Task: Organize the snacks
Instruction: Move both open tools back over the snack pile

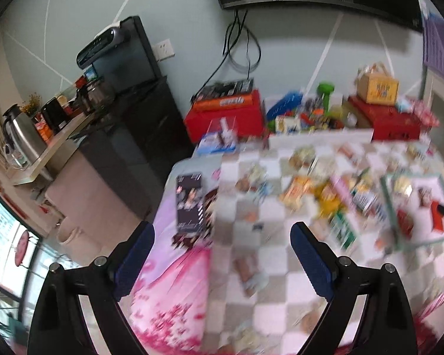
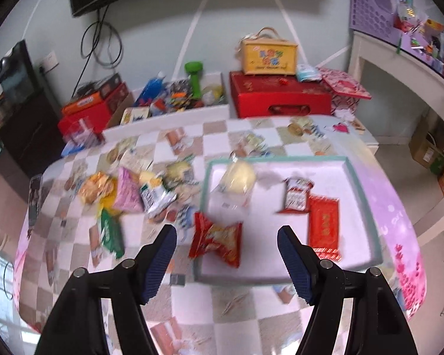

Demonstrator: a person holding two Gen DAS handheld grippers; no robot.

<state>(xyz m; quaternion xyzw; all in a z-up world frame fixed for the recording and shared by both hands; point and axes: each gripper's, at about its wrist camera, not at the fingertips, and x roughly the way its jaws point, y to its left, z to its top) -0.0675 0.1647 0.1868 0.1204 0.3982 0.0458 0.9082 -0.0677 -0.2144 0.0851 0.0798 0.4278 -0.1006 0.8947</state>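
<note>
Right gripper (image 2: 226,238): jaws spread wide, nothing between them, held above the near edge of the white tray (image 2: 367,204). Left gripper (image 1: 222,236): jaws likewise wide apart and empty, above the checkered cloth (image 1: 269,281) at the table's left side; this view is motion-blurred.

Tray contents, near to far: a red crinkled snack bag (image 2: 217,241) lying over the tray's near-left rim; a flat red packet (image 2: 324,222) at near right; a red-and-white packet (image 2: 296,196) touching its far-left corner; a pale yellow bag (image 2: 236,177) at the far-left corner.

Left of the tray, on the cloth, loose snacks lie in a heap: a green packet (image 2: 111,232) nearest, then a silver-white bag (image 2: 155,196), a pink bag (image 2: 127,190) and an orange bag (image 2: 96,188). A dark booklet (image 1: 189,202) lies at the table's left edge.

Beyond the table: a red box (image 2: 281,97) carrying a yellow case (image 2: 268,57), and a bin of mixed items (image 2: 177,96).
</note>
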